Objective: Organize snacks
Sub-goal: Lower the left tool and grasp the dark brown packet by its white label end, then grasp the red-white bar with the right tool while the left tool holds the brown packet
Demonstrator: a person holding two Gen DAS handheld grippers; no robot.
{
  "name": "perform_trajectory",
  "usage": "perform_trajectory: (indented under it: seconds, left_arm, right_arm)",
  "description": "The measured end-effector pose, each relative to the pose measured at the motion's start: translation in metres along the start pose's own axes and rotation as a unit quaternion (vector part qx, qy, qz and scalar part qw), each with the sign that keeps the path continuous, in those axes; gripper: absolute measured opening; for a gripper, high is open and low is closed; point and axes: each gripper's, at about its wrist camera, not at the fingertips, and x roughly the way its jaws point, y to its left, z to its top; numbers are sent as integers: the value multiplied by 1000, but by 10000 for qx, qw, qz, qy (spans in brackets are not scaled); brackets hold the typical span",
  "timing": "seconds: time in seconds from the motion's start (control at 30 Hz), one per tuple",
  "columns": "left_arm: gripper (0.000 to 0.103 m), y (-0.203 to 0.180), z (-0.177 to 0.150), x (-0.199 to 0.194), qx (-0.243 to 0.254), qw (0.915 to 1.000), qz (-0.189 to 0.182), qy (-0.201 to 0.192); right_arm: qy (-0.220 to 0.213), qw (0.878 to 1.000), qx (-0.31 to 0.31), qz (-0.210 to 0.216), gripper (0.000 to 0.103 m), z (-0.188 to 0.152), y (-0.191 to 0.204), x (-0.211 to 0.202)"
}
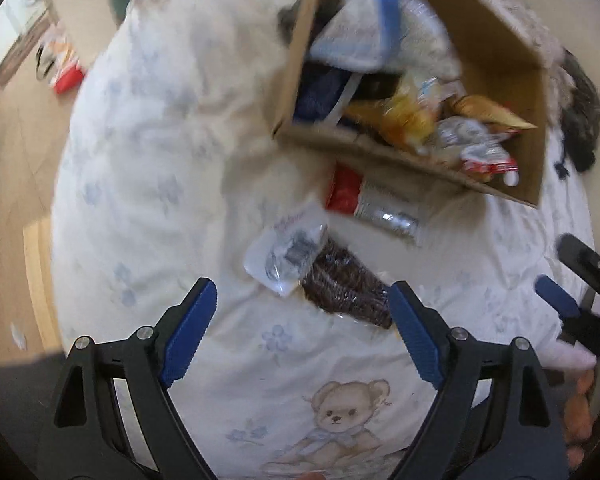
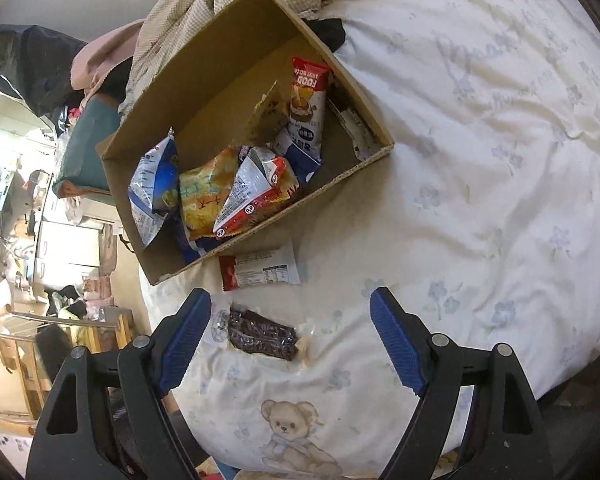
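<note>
A cardboard box (image 2: 236, 60) lies on the bed, holding several snack packs: a blue one (image 2: 156, 184), a yellow one (image 2: 208, 196) and a red-and-white one (image 2: 256, 192). Just outside its near wall lies a red-and-white packet (image 2: 260, 270). Closer to me is a clear pack of dark brown snack (image 2: 260, 336). My right gripper (image 2: 290, 304) hangs open above that dark pack, touching nothing. In the blurred left wrist view, my left gripper (image 1: 302, 300) is open too, the dark pack (image 1: 340, 288) lying just ahead of its fingertips. The box (image 1: 380, 156) and red-and-silver packet (image 1: 372, 204) lie beyond.
The bed has a white quilt (image 2: 480, 160) with a teddy bear print (image 2: 292, 436). A beige checked cloth (image 2: 204, 4) is bunched behind the box. The bed's edge drops to the floor on the left, where a red pack (image 1: 66, 76) lies. The right gripper (image 1: 560, 300) shows at the right edge.
</note>
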Motion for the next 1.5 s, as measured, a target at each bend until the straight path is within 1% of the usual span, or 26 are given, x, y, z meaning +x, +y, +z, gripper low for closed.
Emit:
perform_trajectory:
  seconds: [0.07,0.13,0.17,0.2,0.27,0.37,0.4,0.43,0.47,0.5,0.53,0.63,0.7,0.73,0.77,0.8,0.83,0.9,0.93,1.03,1.13,1.2,1.3,1.37,1.47,1.5]
  left_arm:
    - [85,4,-3,14,-641,9978,57,158]
    - [85,5,-5,26,-1440,9893,38,213]
    - [85,2,-5,30,-1733,9847,34,160]
    - [85,-3,-5,34,-1876,9822,49,122]
    - [85,-13,-2,42,-1963,9803,201,53]
    - [85,-26,-1,62,-2019,9763,744,230]
    - [89,-29,-2,70,-2038,9742,905,360]
    - [94,-36,-3,79,-1893,9756,1034,399]
    - [103,-41,-3,82,-1700,9789,1060,401]
    - [103,-49,-4,87,-1423,9822,1149,437]
    - [103,-51,-6,88,-1318,9833,1187,409]
    - [102,-47,-10,85,-1227,9872,967,332]
    - [88,-44,-13,80,-1027,9897,932,358]
    - [84,-41,-14,76,-983,9905,888,358]
    - [76,-39,-14,74,-913,9915,847,381]
    - [69,-37,-15,71,-695,9933,825,427]
    - [65,-35,-16,70,-564,9941,801,468]
    - [49,-31,-17,65,-268,9952,735,584]
    - [47,-22,-22,63,-201,9957,647,633]
    - [35,-10,-22,54,1,9961,441,764]
    - [28,1,-22,42,-27,9958,241,879]
    - [17,4,-22,32,86,9959,85,897]
    - [12,10,-17,21,184,9959,-70,883]
    - [12,17,-17,19,168,9957,-141,897]
    - [12,22,-17,23,67,9958,-176,894]
    - [12,23,-16,23,61,9959,-174,885]
  right_arm:
    - [-10,10000,-12,-27,84,3,0,1]
    - [-43,10000,49,0,84,6,-2,0]
    - [-65,9999,107,17,84,7,-4,-1]
    - [-85,9998,162,36,84,8,-5,-1]
    - [-119,9996,232,77,84,10,-8,-3]
    - [-150,9995,249,95,84,12,-11,-6]
    - [-151,9994,283,107,84,13,-12,-6]
    - [-147,9993,320,126,84,14,-13,-6]
    - [-143,9991,362,160,84,14,-14,-7]
    - [-140,9988,407,215,84,16,-15,-7]
    - [-147,9987,423,256,84,17,-14,-8]
    - [-226,9987,359,275,84,20,-10,-11]
    - [-253,9988,316,260,84,22,-9,-11]
    - [-246,9988,319,264,84,22,-9,-10]
    - [-227,9988,328,268,84,23,-9,-9]
    - [-205,9989,336,253,84,23,-10,-7]
    - [-180,9991,329,212,84,22,-9,-4]
    - [-125,9996,242,67,84,22,-7,2]
    - [-82,9998,187,-9,84,21,-6,6]
    - [144,9997,133,-119,84,19,-4,24]
    - [417,9989,8,-203,84,17,-2,49]
    - [678,9973,-173,-243,84,15,5,69]
    - [864,9934,-681,-324,84,10,25,95]
    - [798,9914,-933,-447,84,8,36,105]
    - [749,9904,-1079,-435,84,9,49,121]
    - [743,9890,-1155,-547,85,10,53,128]
